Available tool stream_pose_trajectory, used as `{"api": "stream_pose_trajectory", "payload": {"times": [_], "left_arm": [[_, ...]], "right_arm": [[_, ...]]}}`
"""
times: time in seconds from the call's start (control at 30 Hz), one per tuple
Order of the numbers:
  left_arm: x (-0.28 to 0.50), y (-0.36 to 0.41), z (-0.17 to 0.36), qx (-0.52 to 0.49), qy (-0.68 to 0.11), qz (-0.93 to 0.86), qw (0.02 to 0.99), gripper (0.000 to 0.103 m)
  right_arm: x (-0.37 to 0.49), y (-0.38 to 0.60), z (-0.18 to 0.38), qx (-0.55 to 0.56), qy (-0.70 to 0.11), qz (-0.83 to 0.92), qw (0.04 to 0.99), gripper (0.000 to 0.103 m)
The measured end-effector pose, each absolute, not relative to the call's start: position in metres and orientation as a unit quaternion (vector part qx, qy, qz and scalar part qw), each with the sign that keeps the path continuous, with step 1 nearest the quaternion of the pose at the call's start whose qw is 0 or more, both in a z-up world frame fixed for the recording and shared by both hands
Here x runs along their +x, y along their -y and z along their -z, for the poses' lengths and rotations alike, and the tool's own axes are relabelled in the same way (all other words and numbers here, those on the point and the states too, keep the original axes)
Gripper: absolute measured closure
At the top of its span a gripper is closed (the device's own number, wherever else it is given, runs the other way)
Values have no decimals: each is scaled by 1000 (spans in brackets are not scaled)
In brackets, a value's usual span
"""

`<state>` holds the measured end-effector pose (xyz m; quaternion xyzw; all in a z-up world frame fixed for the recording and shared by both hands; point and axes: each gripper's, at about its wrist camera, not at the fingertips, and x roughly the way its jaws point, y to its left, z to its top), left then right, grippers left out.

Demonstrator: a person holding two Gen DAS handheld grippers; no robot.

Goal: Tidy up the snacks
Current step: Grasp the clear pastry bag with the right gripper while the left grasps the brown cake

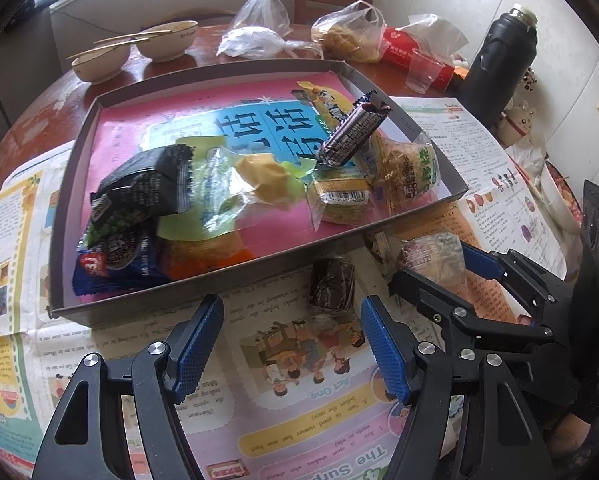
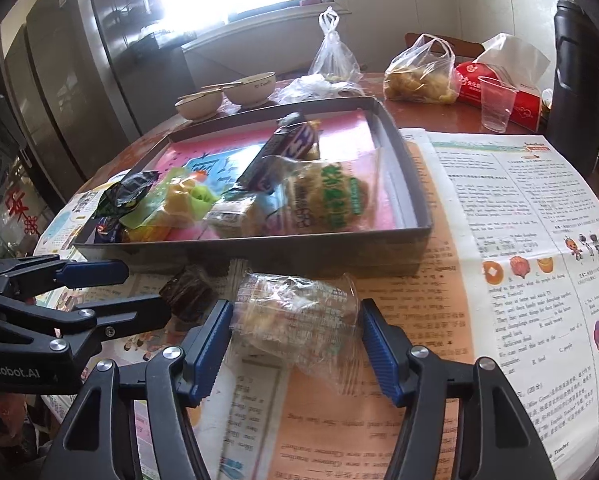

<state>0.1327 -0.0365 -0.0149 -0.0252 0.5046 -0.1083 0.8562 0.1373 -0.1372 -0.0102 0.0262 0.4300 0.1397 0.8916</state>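
The clear-wrapped snack (image 2: 295, 316) lies on the newspaper (image 2: 479, 208) just outside the near wall of the grey tray (image 2: 331, 250); glare on its crinkled film makes the contents hard to make out. The right claw (image 2: 295, 344) stands wide open with the packet between its blue pads (image 2: 211, 348), which look just beside the wrapper, though contact cannot be told. To its left a small dark wrapped snack (image 1: 331, 286) sits on the paper in front of the left claw (image 1: 291, 344), also wide open and holding nothing. Inside the tray, packets crowd the near side: a black pouch (image 1: 147, 184), a blue bag (image 1: 115, 264) partly buried, a yellow-green pack (image 1: 255, 180) and a dark bar (image 1: 353, 132) leaning upward. Two bowls (image 1: 167, 40) with chopsticks stand near the desk's far edge.
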Motion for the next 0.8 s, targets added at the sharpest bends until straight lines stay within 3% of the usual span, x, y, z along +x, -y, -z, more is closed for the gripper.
{"api": "stream_pose_trajectory", "payload": {"times": [0.23,0.3,0.47,0.6,0.8], "left_arm": [[140,48,22,-32,-514,122,848,35],[142,52,23,-32,-518,125,846,45],[147,59,25,-32,-521,127,844,54],[149,62,25,-28,-519,126,845,76],[147,56,23,-53,-523,139,839,76]], "right_arm": [[137,149,9,30,-426,-143,893,44],[137,152,9,34,-425,-145,893,45],[137,158,10,38,-421,-152,893,47],[136,161,9,45,-416,-161,894,48],[137,163,9,61,-414,-174,891,48]]}}
